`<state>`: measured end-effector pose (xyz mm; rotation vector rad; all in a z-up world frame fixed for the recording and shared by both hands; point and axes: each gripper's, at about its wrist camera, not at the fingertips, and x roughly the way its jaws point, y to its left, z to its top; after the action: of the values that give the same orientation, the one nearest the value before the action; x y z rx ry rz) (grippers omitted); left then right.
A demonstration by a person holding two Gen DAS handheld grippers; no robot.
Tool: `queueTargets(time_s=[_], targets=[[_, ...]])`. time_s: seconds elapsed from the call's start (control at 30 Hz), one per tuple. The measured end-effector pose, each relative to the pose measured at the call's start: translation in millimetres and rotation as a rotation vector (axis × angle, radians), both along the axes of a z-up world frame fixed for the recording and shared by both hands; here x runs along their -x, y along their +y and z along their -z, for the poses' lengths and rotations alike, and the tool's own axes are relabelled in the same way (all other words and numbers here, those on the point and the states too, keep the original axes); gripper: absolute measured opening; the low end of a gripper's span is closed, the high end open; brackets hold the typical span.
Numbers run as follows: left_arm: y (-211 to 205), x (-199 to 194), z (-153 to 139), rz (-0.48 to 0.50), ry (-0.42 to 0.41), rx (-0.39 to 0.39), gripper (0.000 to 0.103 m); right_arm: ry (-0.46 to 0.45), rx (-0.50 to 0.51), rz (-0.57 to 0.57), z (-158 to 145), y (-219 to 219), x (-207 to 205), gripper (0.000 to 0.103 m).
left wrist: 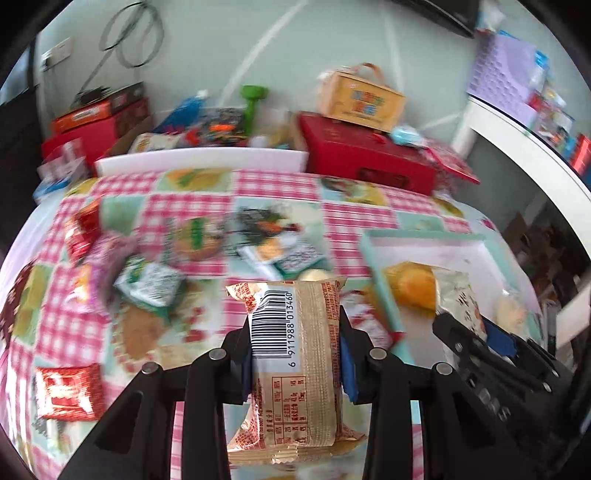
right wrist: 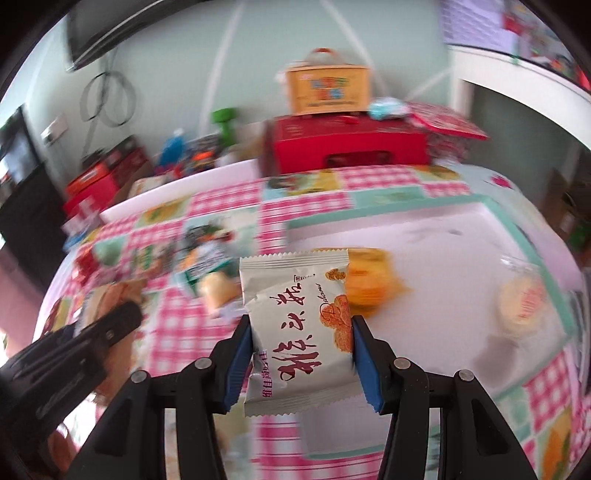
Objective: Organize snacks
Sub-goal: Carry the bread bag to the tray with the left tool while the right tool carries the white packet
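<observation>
Our left gripper (left wrist: 295, 343) clamps tan barcode packet (left wrist: 295, 354); our right gripper (right wrist: 301, 354) clamps white packet (right wrist: 299, 332). Loose snacks far left blurred, labels unreadable; tray (right wrist: 517, 221) cut off right.

A pale green wall (left wrist: 207, 48) with thin white lines crossing it closes the back of the room. A looped black cable (left wrist: 127, 35) hangs on it beside a white socket strip (left wrist: 55, 51). A dark screen (right wrist: 86, 33) is mounted high on the wall. To the right stands a white shelf (left wrist: 524, 136) with a curved edge. A pink checked tablecloth (left wrist: 273, 184) covers the table. Soft, even light fills the room; both views are blurred.
</observation>
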<state>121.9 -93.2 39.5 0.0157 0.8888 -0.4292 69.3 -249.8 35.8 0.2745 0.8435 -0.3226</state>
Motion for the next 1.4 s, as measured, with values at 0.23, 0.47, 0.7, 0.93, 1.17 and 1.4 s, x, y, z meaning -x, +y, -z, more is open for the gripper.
queueTargets(time_s=[0.23, 0.47, 0.7, 0.93, 1.17, 1.4], targets=[[-61, 19, 4, 0.162, -0.013, -0.008, 0.038, 0.035, 0.042, 0.184, 6, -58, 18, 0.055], [-97, 24, 12, 0.240, -0.022, -0.035, 0.038, 0.040, 0.015, 0.272, 13, -91, 30, 0.055], [-120, 23, 26, 0.284, 0.002, -0.051, 0.038, 0.035, 0.012, 0.300, 17, -101, 31, 0.055], [-131, 19, 31, 0.288, 0.006, -0.052, 0.039, 0.028, 0.000, 0.309, 17, -105, 34, 0.055], [-126, 20, 30, 0.267, 0.024, -0.063, 0.064, 0.023, -0.014, 0.302, 16, -105, 35, 0.056], [-103, 20, 19, 0.198, 0.041, -0.078, 0.079, 0.033, -0.013, 0.268, 14, -98, 31, 0.068]])
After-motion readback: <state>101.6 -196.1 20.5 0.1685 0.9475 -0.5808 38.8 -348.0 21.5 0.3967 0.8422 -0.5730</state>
